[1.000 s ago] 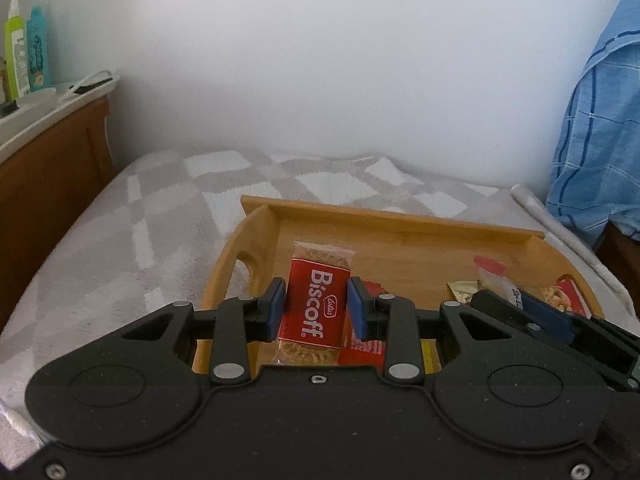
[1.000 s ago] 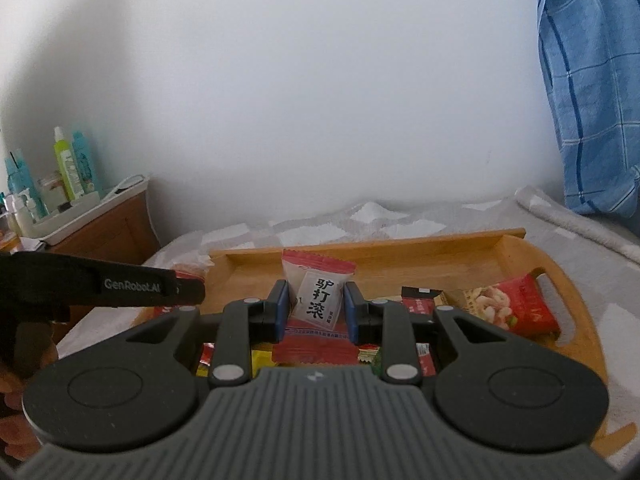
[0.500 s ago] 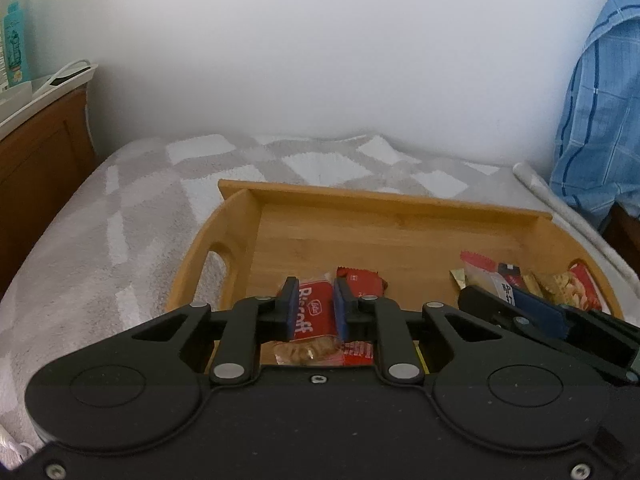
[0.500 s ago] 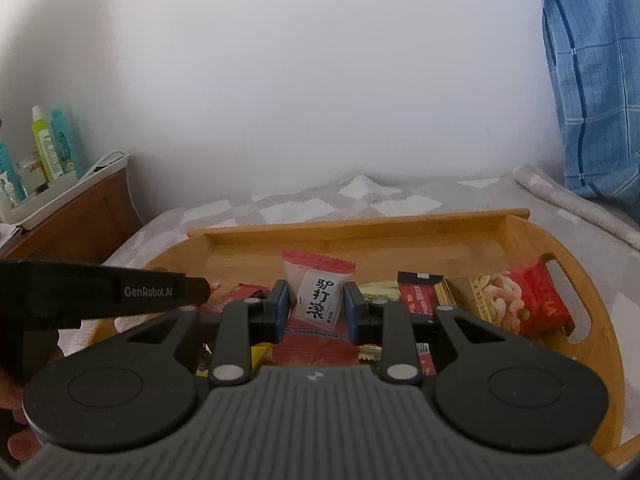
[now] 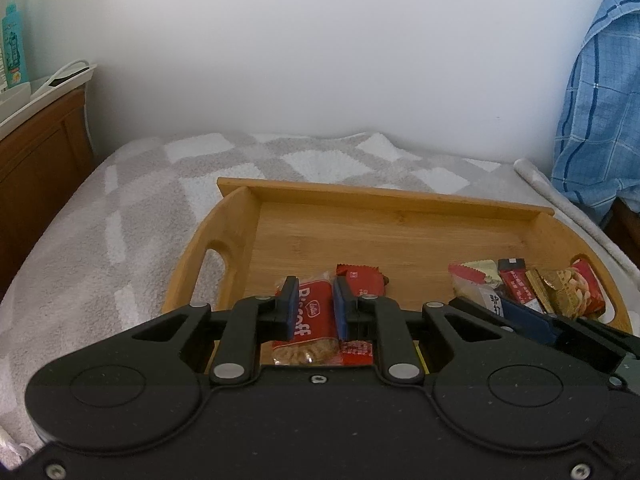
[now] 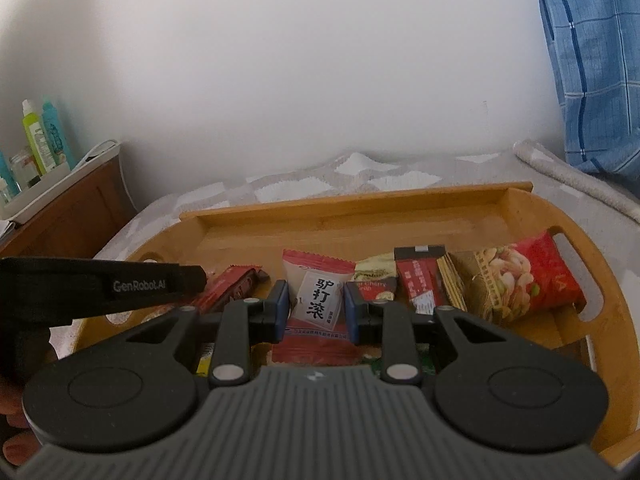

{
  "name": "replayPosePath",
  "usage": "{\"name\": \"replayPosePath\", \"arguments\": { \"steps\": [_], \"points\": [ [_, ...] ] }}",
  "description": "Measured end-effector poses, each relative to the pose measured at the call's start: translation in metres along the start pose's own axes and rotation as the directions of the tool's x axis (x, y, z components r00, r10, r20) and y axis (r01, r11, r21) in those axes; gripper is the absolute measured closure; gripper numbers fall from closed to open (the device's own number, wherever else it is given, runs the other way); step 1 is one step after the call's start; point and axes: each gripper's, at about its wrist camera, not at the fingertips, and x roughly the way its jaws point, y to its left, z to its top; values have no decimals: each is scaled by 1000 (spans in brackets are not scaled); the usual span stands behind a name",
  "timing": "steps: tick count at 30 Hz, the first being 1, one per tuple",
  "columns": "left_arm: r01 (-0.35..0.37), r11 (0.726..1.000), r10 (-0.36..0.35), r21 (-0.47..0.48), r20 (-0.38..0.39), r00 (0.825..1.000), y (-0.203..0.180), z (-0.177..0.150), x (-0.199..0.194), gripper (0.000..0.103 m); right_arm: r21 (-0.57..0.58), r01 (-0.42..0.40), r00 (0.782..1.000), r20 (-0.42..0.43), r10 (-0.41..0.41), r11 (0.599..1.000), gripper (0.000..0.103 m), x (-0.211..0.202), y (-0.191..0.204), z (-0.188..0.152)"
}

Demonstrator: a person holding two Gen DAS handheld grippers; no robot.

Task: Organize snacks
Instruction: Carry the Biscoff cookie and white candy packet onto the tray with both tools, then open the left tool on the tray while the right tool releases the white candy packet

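Over the near left part of the wooden tray point(image 5: 304, 200), the left gripper point(image 5: 314, 308) is clamped on a red Biscoff biscuit packet point(image 5: 310, 328), which sits between its blue pads just beside a small red wrapped bar point(image 5: 362, 280) on the tray floor. Toward the tray's near middle, the right gripper point(image 6: 316, 312) pinches a white and red candy packet point(image 6: 318, 300) upright between its fingers. A nut packet point(image 6: 524, 280) lies near the tray's right handle, beside other small wrappers.
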Motion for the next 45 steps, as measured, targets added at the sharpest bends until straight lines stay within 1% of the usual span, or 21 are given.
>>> {"name": "replayPosePath", "arguments": {
  "steps": [3, 13, 16, 23, 26, 28, 29, 30, 31, 32, 33, 35, 37, 40, 41, 43, 45],
  "points": [
    [-4, 1000, 4, 2, -11, 1000, 1, -1, 2, 85, -6, -1, 1000, -1, 1, 1000, 69, 1, 1, 0],
    [-8, 1000, 8, 3, -13, 1000, 1, -4, 3, 85, -2, -8, 1000, 0, 8, 1000, 67, 1, 0, 1],
    [-10, 1000, 10, 4, -14, 1000, 1, -4, 1, 85, -4, -12, 1000, 5, 12, 1000, 64, 0, 1, 1],
    [-14, 1000, 14, 21, -5, 1000, -2, -4, -8, 84, 4, -11, 1000, 25, 11, 1000, 64, -5, -2, 4],
    [-11, 1000, 11, 20, 1, 1000, -2, -4, -15, 80, 13, -11, 999, 37, 10, 1000, 64, -10, -3, 4],
    [-4, 1000, 4, 22, 8, 1000, -2, -5, -21, 72, 14, -12, 999, 45, 11, 1000, 64, -13, -4, 4],
    [-3, 1000, 3, 25, 10, 1000, -2, -6, -24, 69, 13, -13, 999, 50, 12, 1000, 64, -15, -4, 3],
    [-2, 1000, 2, 30, 13, 1000, -2, -7, -28, 67, 10, -13, 998, 55, 12, 1000, 62, -17, -4, 3],
    [-1, 999, 0, 37, 17, 1000, -3, -9, -32, 65, 5, -13, 998, 62, 13, 1000, 57, -20, -3, 2],
    [1, 999, -2, 44, 20, 1000, -3, -10, -36, 64, -3, -15, 997, 69, 15, 1000, 54, -24, -3, 1],
    [3, 999, -4, 51, 23, 1000, -3, -11, -40, 60, -11, -15, 997, 76, 16, 1000, 48, -27, -2, 0],
    [9, 998, -11, 64, 30, 999, -3, -15, -48, 56, -29, -12, 996, 91, 14, 1000, 46, -35, 1, -3],
    [13, 997, -16, 77, 38, 999, -4, -19, -57, 52, -43, -7, 995, 102, 11, 999, 41, -42, 2, -7],
    [9, 996, -13, 92, 48, 999, -3, -25, -70, 46, -46, -8, 994, 109, 13, 999, 39, -53, 3, -12],
    [10, 995, -15, 94, 51, 999, -2, -27, -74, 45, -44, -11, 994, 110, 16, 999, 38, -56, 3, -13],
    [16, 996, -21, 92, 56, 998, 1, -33, -83, 40, -42, -11, 993, 115, 16, 999, 34, -62, 2, -16],
    [21, 996, -26, 85, 59, 998, 3, -39, -90, 35, -40, -9, 993, 121, 14, 999, 32, -69, 2, -19]
  ]
}}
